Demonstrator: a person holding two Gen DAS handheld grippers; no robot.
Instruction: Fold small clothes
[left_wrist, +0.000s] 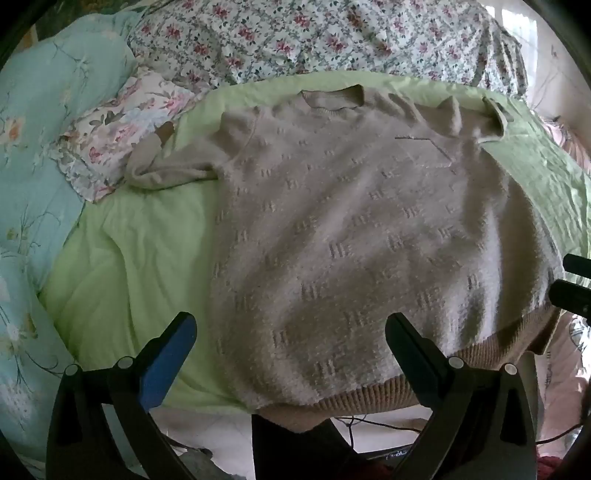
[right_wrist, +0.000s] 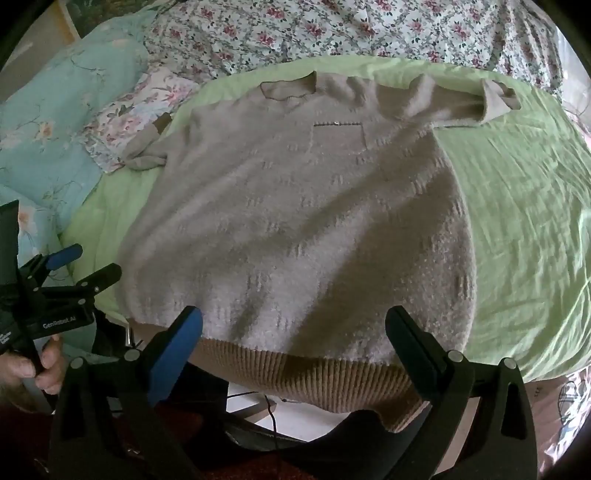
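Observation:
A beige knit sweater (left_wrist: 351, 229) (right_wrist: 295, 221) lies spread face up on a light green sheet (left_wrist: 125, 266) (right_wrist: 524, 206), neck at the far side. Its ribbed hem (right_wrist: 325, 380) hangs over the bed's near edge. One sleeve (left_wrist: 166, 170) is bunched toward the left, and the other sleeve (right_wrist: 461, 103) lies across the top right. My left gripper (left_wrist: 291, 332) (right_wrist: 85, 266) hovers open over the hem's left part. My right gripper (right_wrist: 295, 325) is open above the hem's middle, pads off the cloth; only its finger ends (left_wrist: 572, 291) show in the left wrist view.
A floral duvet (left_wrist: 314, 33) is heaped along the back. A turquoise quilt (left_wrist: 40, 155) and a floral pillow (left_wrist: 122, 136) crowd the left side. A hand (right_wrist: 44, 365) holds the left gripper's handle. Cables (right_wrist: 269, 406) run on the floor under the bed's edge.

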